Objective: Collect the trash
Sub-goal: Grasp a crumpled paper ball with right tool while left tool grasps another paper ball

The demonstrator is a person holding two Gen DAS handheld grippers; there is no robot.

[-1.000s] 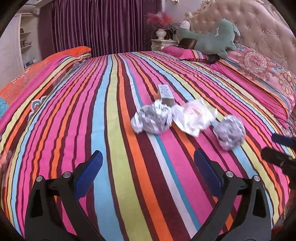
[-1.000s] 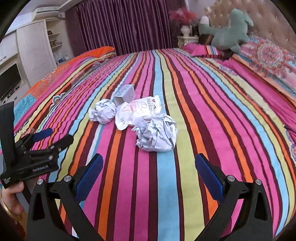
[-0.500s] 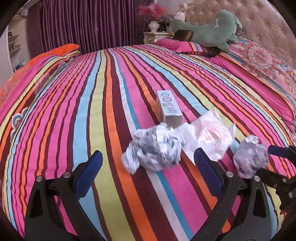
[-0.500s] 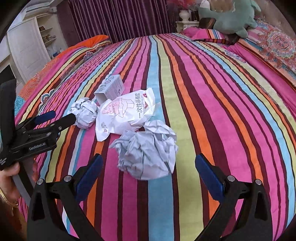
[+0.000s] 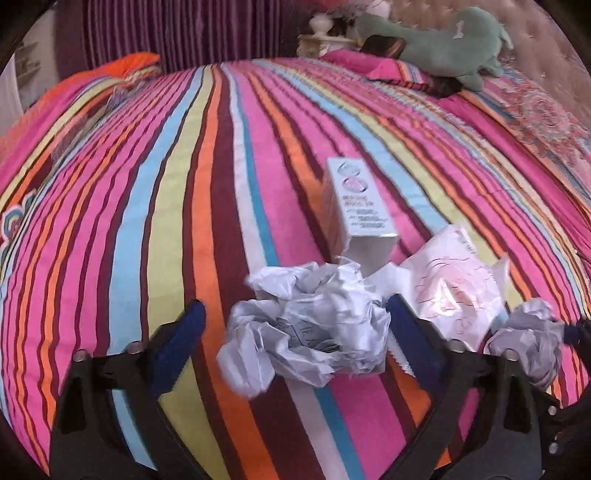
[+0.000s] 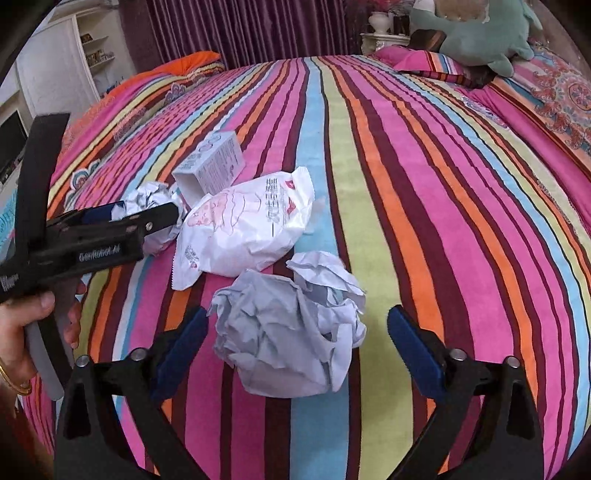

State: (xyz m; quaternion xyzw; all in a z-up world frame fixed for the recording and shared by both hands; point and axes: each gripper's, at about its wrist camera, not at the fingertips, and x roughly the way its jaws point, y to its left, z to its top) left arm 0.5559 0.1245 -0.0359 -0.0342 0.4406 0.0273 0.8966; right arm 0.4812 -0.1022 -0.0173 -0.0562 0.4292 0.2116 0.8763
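Note:
Trash lies on a striped bedspread (image 5: 177, 221). In the left wrist view my left gripper (image 5: 295, 332) is open, its jaws on either side of a crumpled paper ball (image 5: 310, 332). Behind it lie a small white box (image 5: 356, 212) and a white plastic wrapper (image 5: 458, 288). A second paper ball (image 5: 526, 341) lies at the right. In the right wrist view my right gripper (image 6: 295, 339) is open around that second paper ball (image 6: 291, 339). The wrapper (image 6: 243, 229), box (image 6: 212, 162) and first ball (image 6: 151, 199) lie beyond, with the left gripper (image 6: 147, 218) around the first ball.
A green plush toy (image 5: 447, 48) and pink pillows (image 5: 373, 66) lie at the head of the bed. An orange pillow (image 5: 129, 62) is at the far left. Purple curtains (image 6: 240, 29) and a white shelf unit (image 6: 62, 62) stand behind the bed.
Both grippers have moved forward and down toward the trash. Each paper ball now sits between its gripper's open jaws.

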